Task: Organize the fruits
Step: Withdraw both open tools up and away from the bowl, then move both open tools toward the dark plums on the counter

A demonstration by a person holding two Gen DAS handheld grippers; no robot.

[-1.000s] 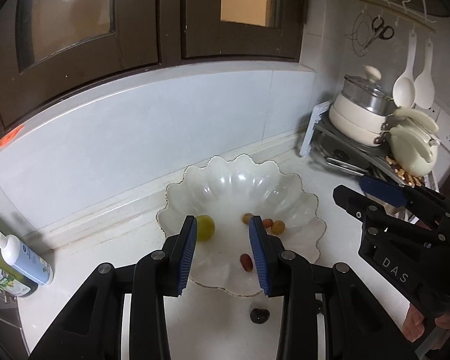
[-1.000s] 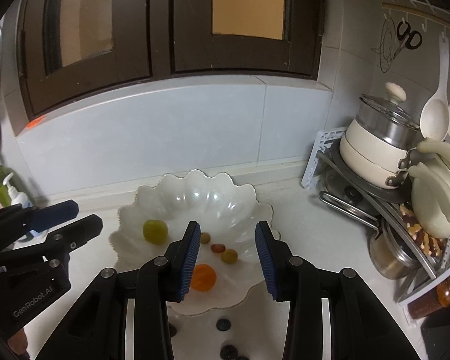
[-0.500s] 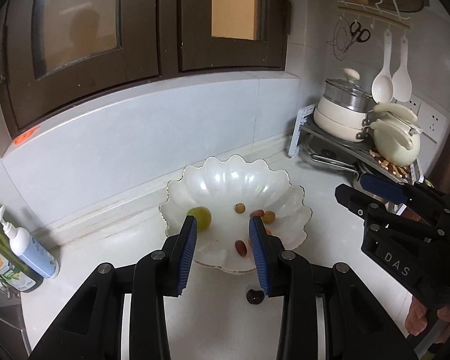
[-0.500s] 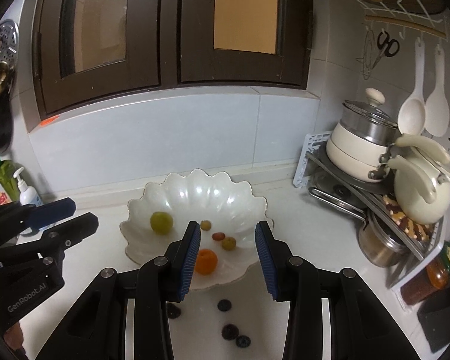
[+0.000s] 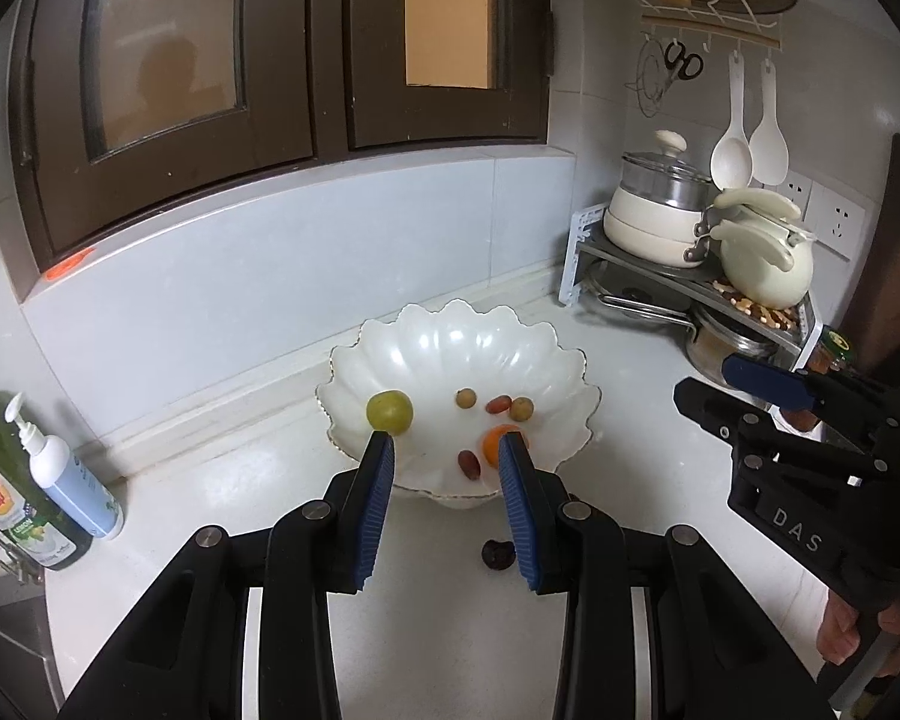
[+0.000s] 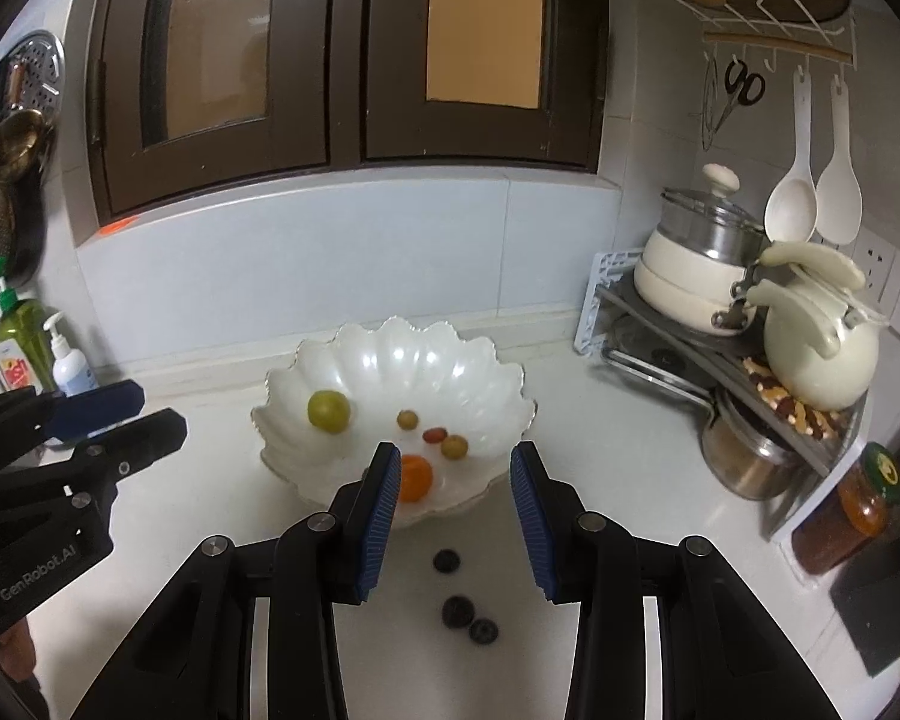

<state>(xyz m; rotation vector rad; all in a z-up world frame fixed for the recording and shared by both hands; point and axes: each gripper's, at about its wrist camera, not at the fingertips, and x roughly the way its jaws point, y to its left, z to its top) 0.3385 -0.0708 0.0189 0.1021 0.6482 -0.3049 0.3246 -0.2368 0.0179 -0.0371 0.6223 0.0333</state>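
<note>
A white scalloped bowl sits on the white counter by the back wall. It holds a green round fruit, an orange fruit, a red date and three small fruits. Dark fruits lie on the counter in front of the bowl. My left gripper is open and empty, short of the bowl's near rim. My right gripper is also open and empty, above the dark fruits.
Soap bottles stand at the left by the sink edge. A corner rack at the right carries a pot, a cream kettle and nuts. A jar stands beside it. Ladles and scissors hang on the wall.
Both grippers have drawn back from the bowl, which now looks smaller and farther. More counter and the dark fruits show in front. The jaws kept the same gap.
</note>
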